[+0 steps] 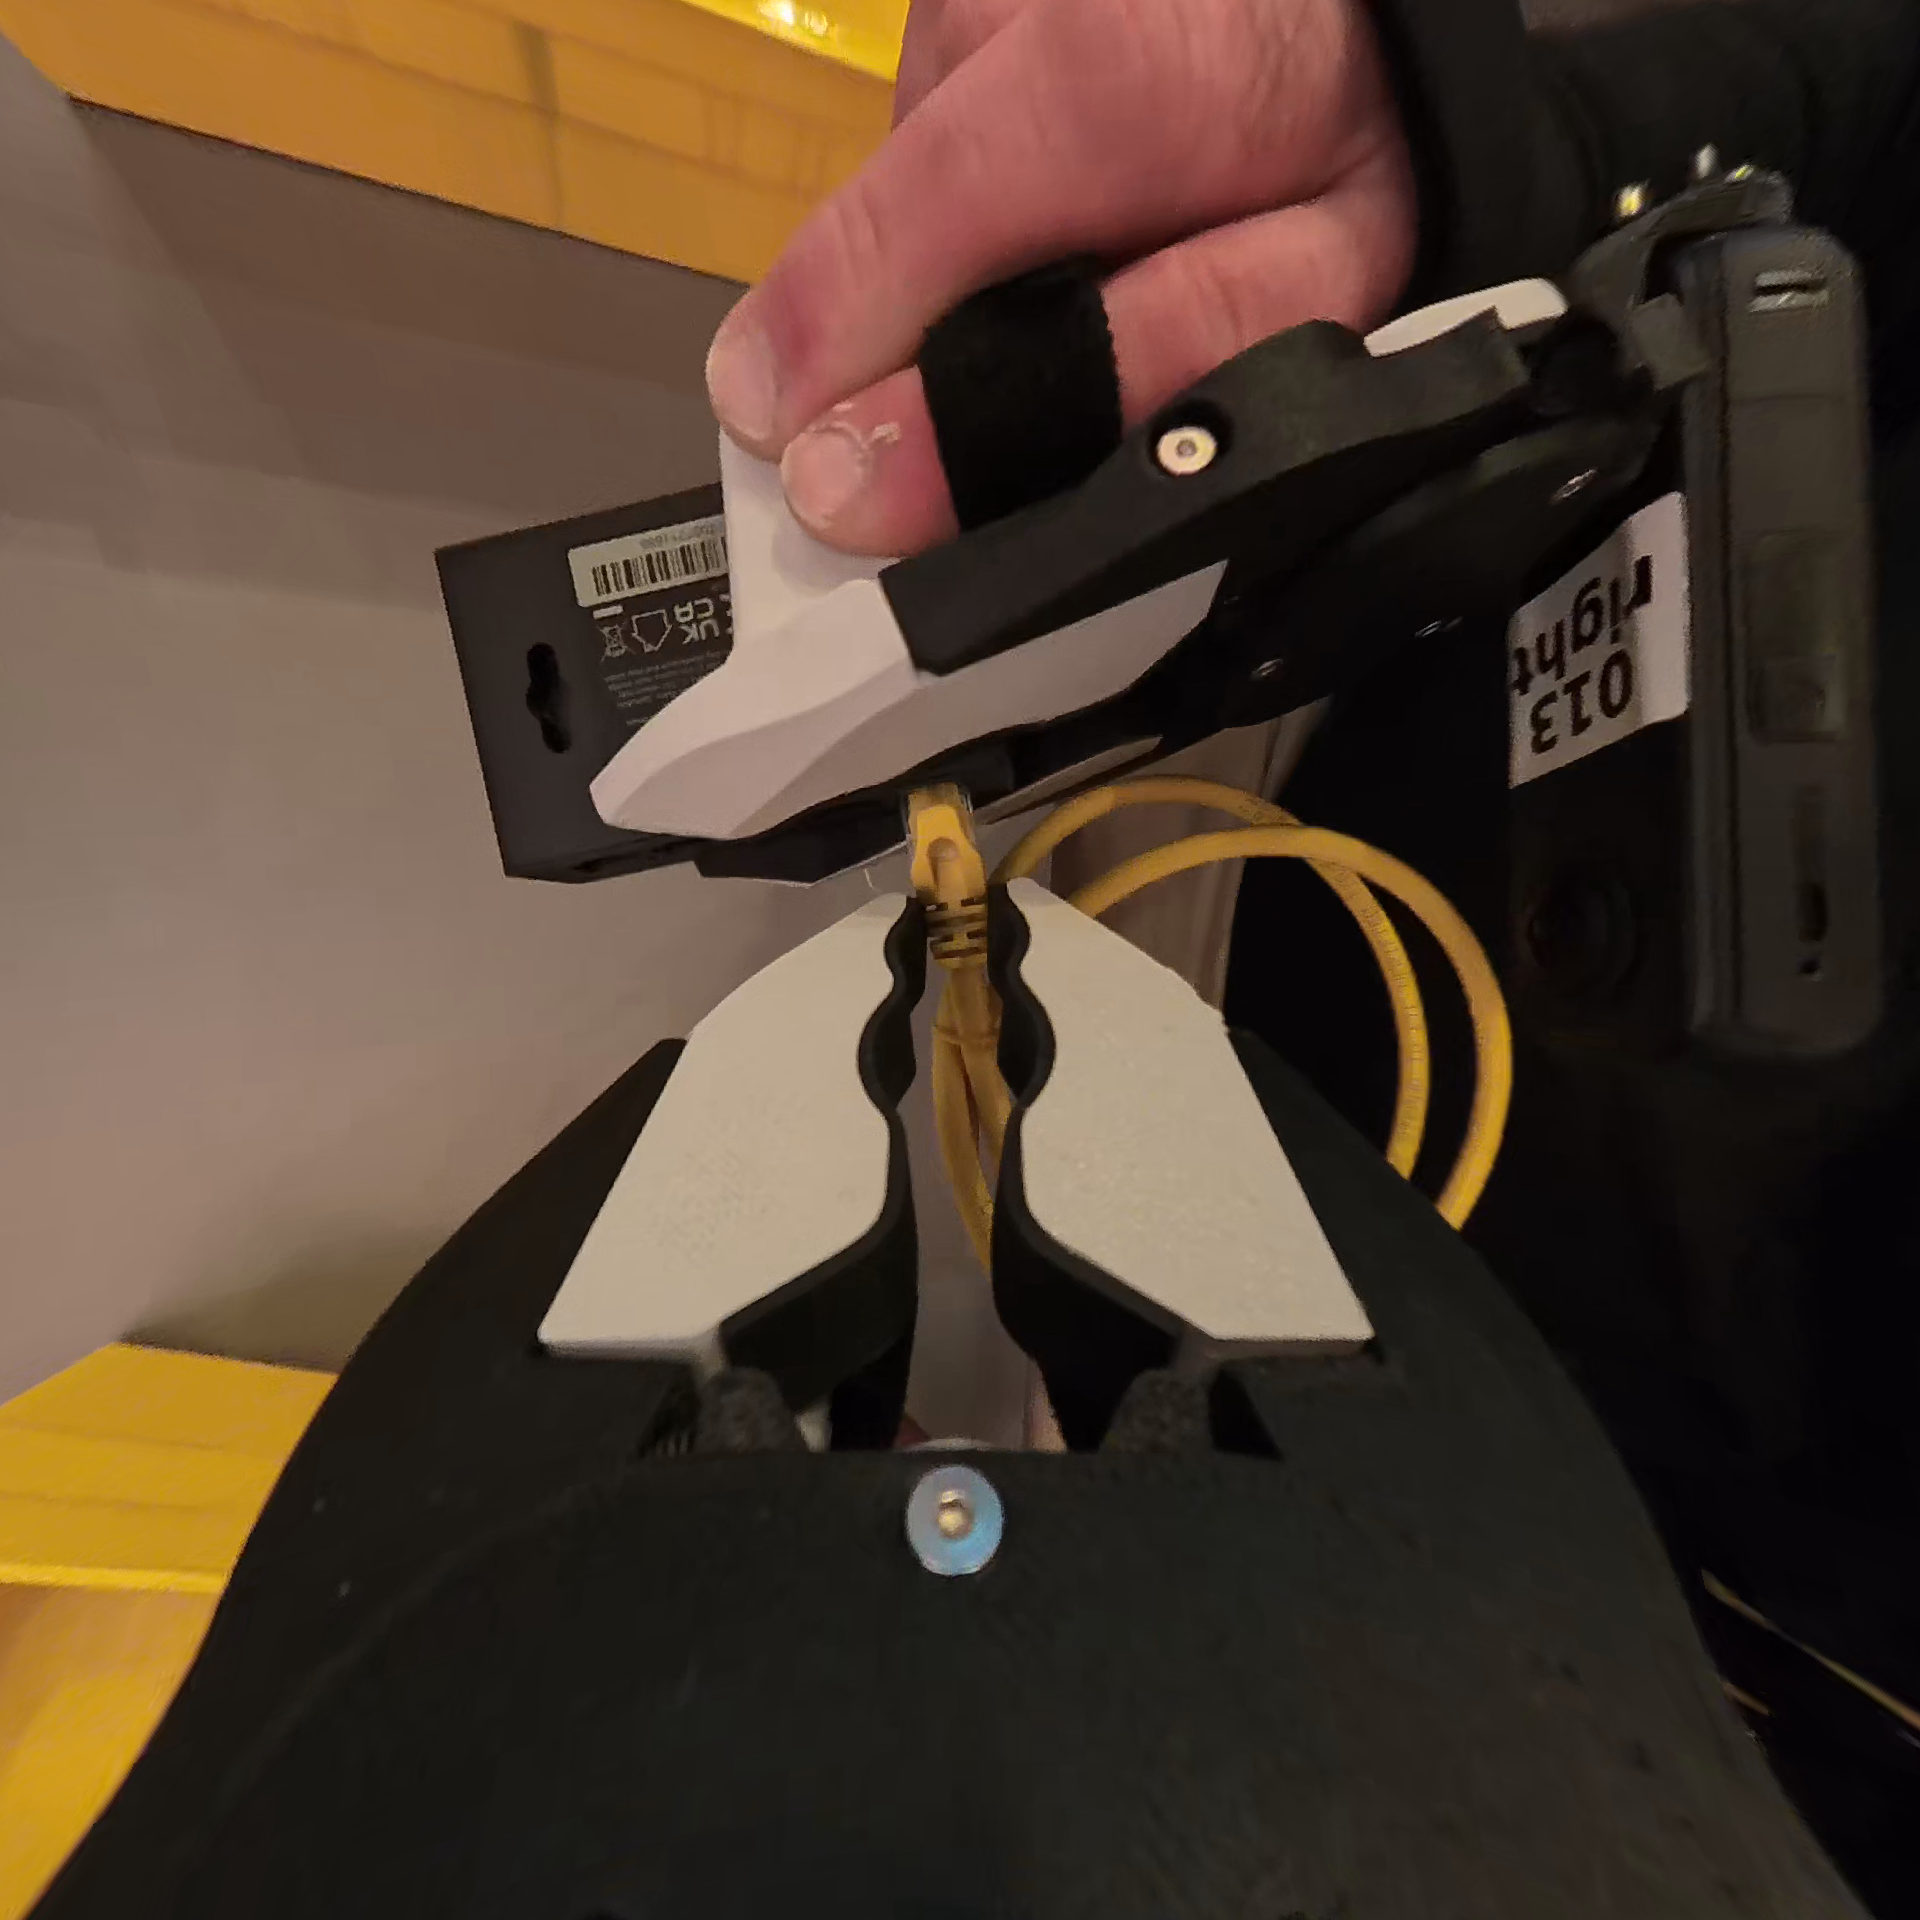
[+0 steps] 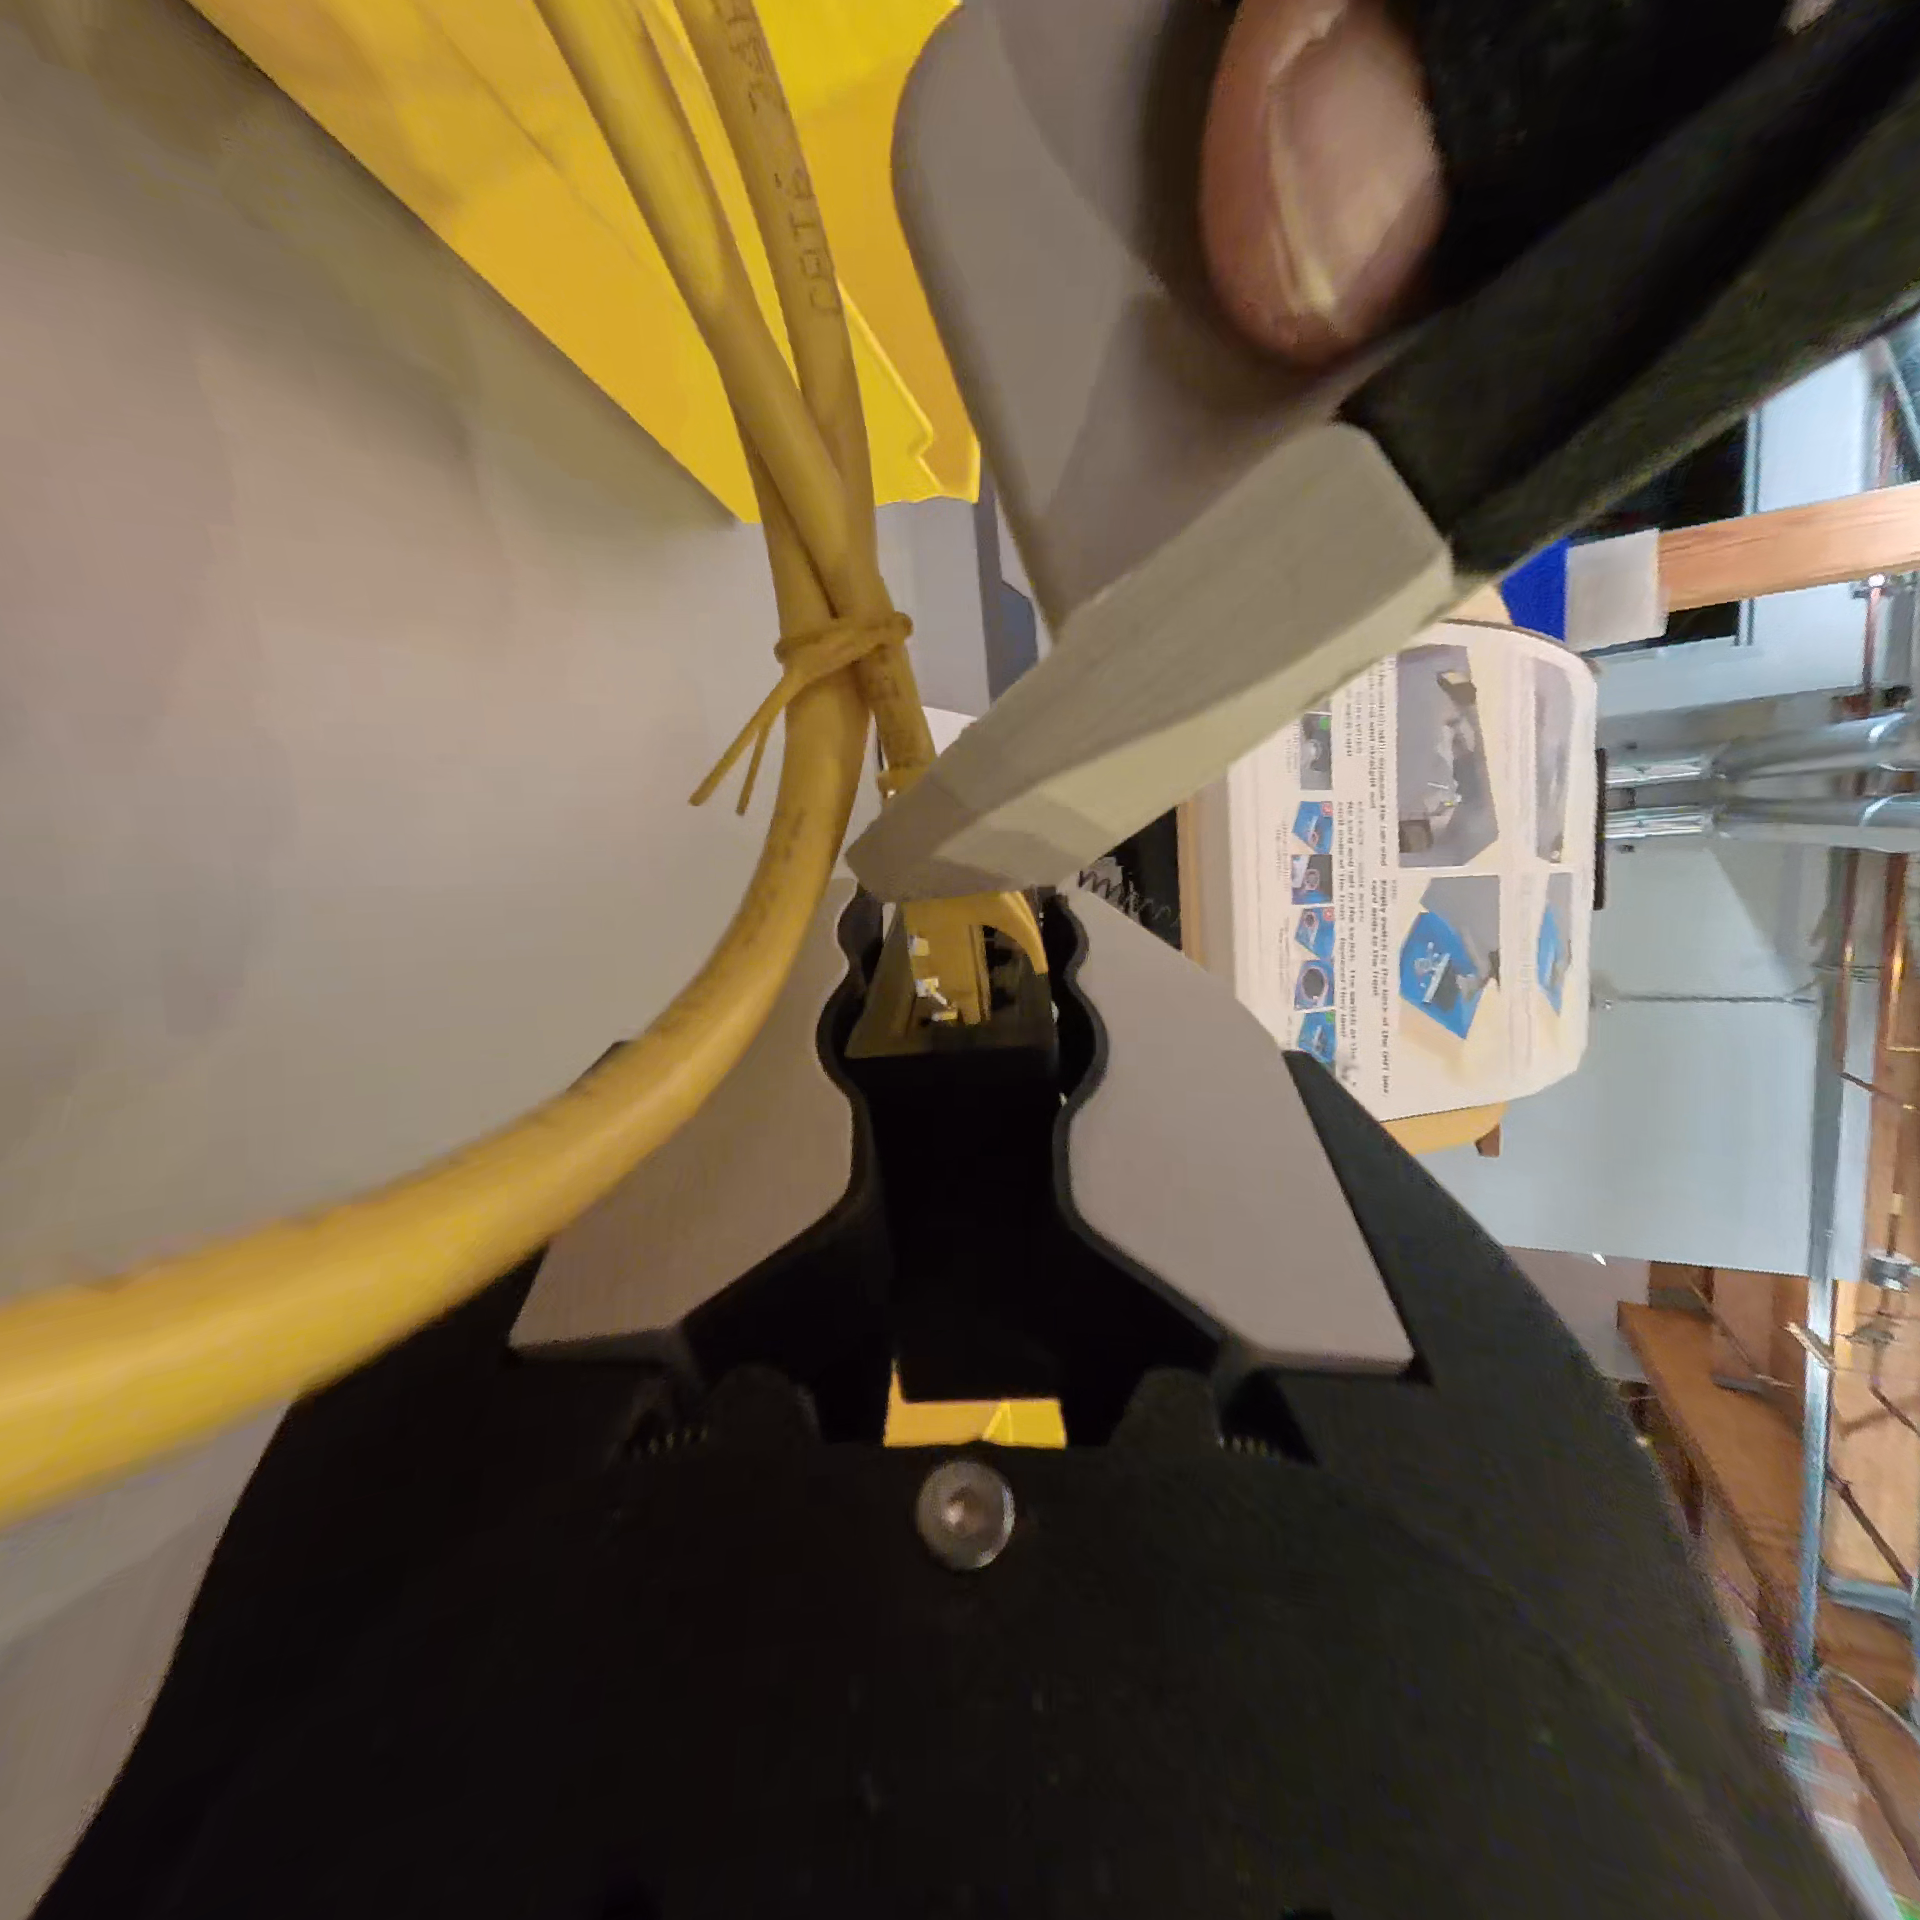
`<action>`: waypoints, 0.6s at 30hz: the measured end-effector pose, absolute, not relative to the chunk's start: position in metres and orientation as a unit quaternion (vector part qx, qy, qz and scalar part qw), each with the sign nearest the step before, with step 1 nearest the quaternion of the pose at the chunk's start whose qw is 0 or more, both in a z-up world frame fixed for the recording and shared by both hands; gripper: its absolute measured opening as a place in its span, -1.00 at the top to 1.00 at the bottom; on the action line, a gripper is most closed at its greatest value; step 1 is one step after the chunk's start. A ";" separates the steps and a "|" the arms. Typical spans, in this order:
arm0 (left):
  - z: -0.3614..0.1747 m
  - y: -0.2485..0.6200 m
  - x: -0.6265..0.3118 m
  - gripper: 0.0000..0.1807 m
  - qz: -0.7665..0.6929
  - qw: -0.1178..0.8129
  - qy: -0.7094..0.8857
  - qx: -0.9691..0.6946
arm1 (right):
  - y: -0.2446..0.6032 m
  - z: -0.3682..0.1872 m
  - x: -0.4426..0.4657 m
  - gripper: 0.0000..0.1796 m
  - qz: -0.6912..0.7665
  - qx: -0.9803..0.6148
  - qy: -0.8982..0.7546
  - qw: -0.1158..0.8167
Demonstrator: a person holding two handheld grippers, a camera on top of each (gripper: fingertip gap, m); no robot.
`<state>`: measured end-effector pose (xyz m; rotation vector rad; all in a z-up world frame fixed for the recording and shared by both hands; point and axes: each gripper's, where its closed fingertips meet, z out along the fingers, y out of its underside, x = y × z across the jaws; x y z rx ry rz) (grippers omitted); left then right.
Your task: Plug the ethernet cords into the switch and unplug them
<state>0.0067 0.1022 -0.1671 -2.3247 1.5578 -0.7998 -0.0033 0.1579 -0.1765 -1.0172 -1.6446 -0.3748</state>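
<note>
The left gripper (image 1: 956,925) is clamped on the ribbed boot of a yellow ethernet cord (image 1: 948,894), whose plug sits at a port of the black switch (image 1: 540,686), held off the surface. The right gripper (image 2: 961,966) pinches that switch (image 2: 951,1143) by its end, ports facing away. The cord's slack (image 2: 810,831) loops beside them, bundled with a yellow tie (image 2: 831,644). Behind lies a pale grey tabletop (image 1: 208,831) edged by yellow bins (image 1: 416,104). Farther off in the right wrist view stand an illustrated instruction sheet (image 2: 1455,852) and metal framing (image 2: 1766,790)
</note>
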 end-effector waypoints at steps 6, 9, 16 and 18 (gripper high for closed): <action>-0.161 0.102 0.006 0.88 -0.283 0.121 0.526 -0.793 | 0.161 -0.170 0.000 0.61 -0.154 -0.434 -0.683 0.567; -0.161 0.101 0.007 0.88 -0.288 0.120 0.523 -0.793 | 0.161 -0.171 0.001 0.64 -0.160 -0.429 -0.686 0.565; -0.143 0.107 -0.001 0.56 -0.294 0.182 0.512 -0.786 | 0.166 -0.173 0.011 0.65 -0.141 -0.460 -0.680 0.553; -0.133 0.110 -0.024 0.55 -0.274 0.213 0.505 -0.790 | 0.169 -0.176 0.013 0.62 -0.140 -0.468 -0.680 0.547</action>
